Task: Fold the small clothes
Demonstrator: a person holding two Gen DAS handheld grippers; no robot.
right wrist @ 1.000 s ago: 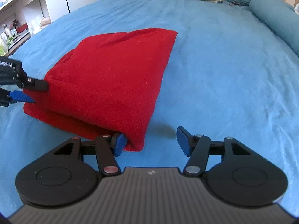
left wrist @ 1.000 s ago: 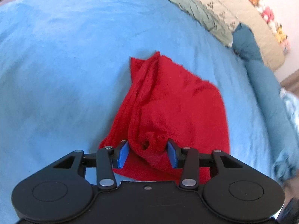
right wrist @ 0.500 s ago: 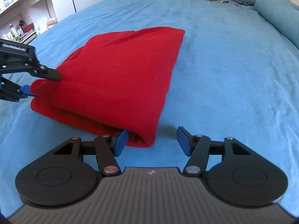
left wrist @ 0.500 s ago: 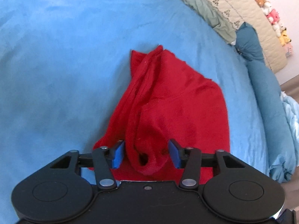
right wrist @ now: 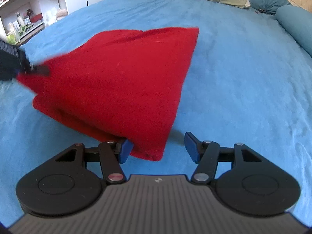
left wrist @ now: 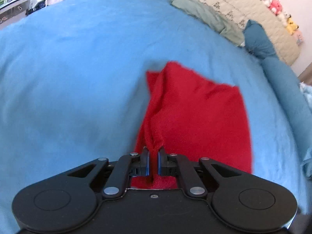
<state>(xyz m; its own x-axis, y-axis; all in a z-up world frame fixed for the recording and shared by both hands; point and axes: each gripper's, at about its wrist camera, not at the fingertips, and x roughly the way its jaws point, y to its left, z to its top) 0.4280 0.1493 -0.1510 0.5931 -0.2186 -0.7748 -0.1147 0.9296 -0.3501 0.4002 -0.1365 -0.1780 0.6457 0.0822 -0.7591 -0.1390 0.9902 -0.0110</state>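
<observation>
A red cloth (left wrist: pixel 198 117) lies folded on the blue bed cover (left wrist: pixel 78 78). My left gripper (left wrist: pixel 153 152) is shut on a bunched fold at the cloth's near edge, its jaws closing to a narrow gap with the fabric pinched between them and pulled up into a ridge. In the right wrist view the same red cloth (right wrist: pixel 120 78) spreads as a triangle, with the left gripper (right wrist: pixel 33 71) gripping its left corner. My right gripper (right wrist: pixel 158 142) stands open at the cloth's near corner, which lies between its fingers; the left pad (right wrist: pixel 124 150) touches the fabric and the right pad is apart from it.
A green pillow (left wrist: pixel 206 13) and a teal bolster (left wrist: pixel 282 89) lie along the head and side of the bed, with plush toys (left wrist: pixel 276 3) behind. Shelves with bottles (right wrist: pixel 23 23) stand beyond the bed's left edge. Blue cover (right wrist: pixel 243 78) stretches to the right of the cloth.
The left gripper's jaws have gone from wide apart around the bunched fold to pinched tight on it, lifting the cloth's left corner. The right gripper has stayed open at the near corner.
</observation>
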